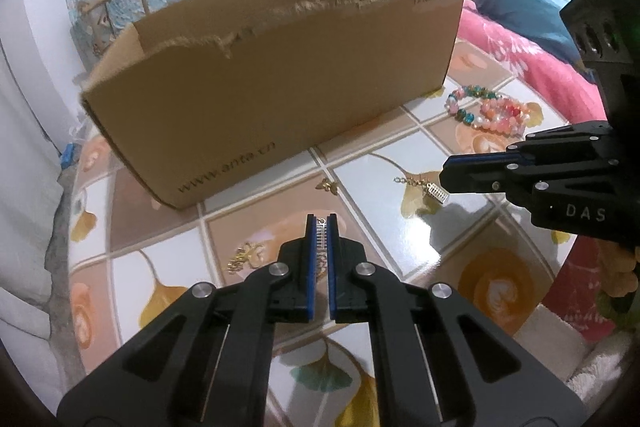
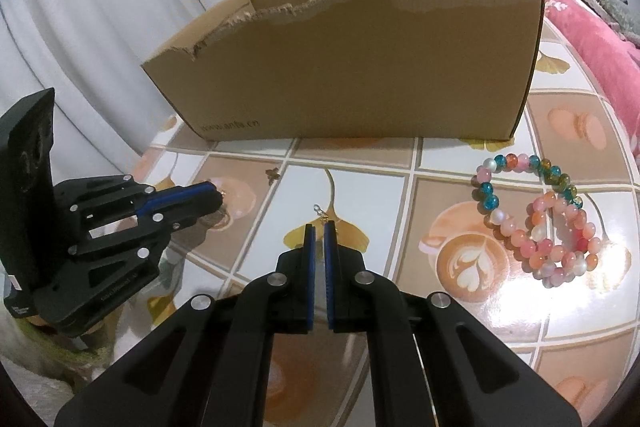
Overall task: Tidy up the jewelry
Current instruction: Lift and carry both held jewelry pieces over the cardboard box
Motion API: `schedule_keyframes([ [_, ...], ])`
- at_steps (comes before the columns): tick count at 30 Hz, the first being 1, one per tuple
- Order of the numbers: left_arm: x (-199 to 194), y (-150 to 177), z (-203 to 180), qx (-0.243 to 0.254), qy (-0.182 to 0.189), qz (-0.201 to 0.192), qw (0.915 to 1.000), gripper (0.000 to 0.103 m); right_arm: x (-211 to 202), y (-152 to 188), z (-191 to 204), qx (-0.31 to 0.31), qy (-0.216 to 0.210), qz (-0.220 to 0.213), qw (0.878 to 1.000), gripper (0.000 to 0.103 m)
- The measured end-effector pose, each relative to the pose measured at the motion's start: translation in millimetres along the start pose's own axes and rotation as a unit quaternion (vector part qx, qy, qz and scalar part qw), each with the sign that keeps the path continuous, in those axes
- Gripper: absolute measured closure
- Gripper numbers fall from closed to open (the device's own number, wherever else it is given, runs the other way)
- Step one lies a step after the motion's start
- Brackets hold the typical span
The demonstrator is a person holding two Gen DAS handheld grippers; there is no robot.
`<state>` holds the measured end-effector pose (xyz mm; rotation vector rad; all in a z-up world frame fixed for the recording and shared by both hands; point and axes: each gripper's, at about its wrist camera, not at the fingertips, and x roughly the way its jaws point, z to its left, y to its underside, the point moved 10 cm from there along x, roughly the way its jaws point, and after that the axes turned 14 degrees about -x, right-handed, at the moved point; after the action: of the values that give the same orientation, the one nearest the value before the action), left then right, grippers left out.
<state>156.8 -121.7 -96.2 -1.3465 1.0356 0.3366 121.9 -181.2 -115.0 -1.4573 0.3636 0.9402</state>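
Note:
In the left wrist view my left gripper [image 1: 321, 223] is shut on a small silver comb-like charm [image 1: 321, 237] that shows between its blue pads, low over the table. My right gripper [image 1: 445, 179] reaches in from the right, shut at the end of a gold chain with a little charm [image 1: 424, 186]. The right wrist view shows the right gripper [image 2: 320, 227] shut, with the chain's silver hook [image 2: 319, 209] poking out past its tips. The left gripper [image 2: 218, 195] is at the left there. Behind both stands an open cardboard box [image 1: 280, 79] with a torn rim.
Beaded bracelets [image 2: 540, 223] in pink, orange and teal lie in a heap at the right of the table. A tiny gold butterfly piece [image 1: 326, 185] lies by the box, and another gold piece [image 1: 246, 255] left of my left gripper. A pink blanket [image 1: 520, 59] borders the table's right.

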Motion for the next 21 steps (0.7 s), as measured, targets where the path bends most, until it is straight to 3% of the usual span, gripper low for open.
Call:
schedule_keyframes([
  [8,-26,-13,8,-0.011,-0.007,-0.032,0.9994,0.099,-25,-12,7,-0.014,0.003,-0.023,1.000,0.098],
  [12,-28,-9,8,-0.015,-0.003,-0.029,0.9995,0.099,-24,-8,10,-0.035,0.012,-0.004,0.999,0.097],
  [13,-26,-7,8,-0.015,-0.002,-0.026,0.9995,0.099,-21,-6,10,-0.037,0.006,0.004,0.999,0.091],
  [14,-25,-6,7,-0.016,0.000,-0.024,0.9996,0.099,-17,-6,9,-0.035,0.003,0.006,0.999,0.076],
  [15,-23,-4,7,-0.018,0.003,-0.022,0.9996,0.099,-14,-5,7,-0.035,0.004,0.006,0.999,0.069],
  [21,-10,6,5,-0.031,0.013,-0.010,0.9994,0.099,18,1,2,-0.075,0.015,0.055,0.996,0.067],
])
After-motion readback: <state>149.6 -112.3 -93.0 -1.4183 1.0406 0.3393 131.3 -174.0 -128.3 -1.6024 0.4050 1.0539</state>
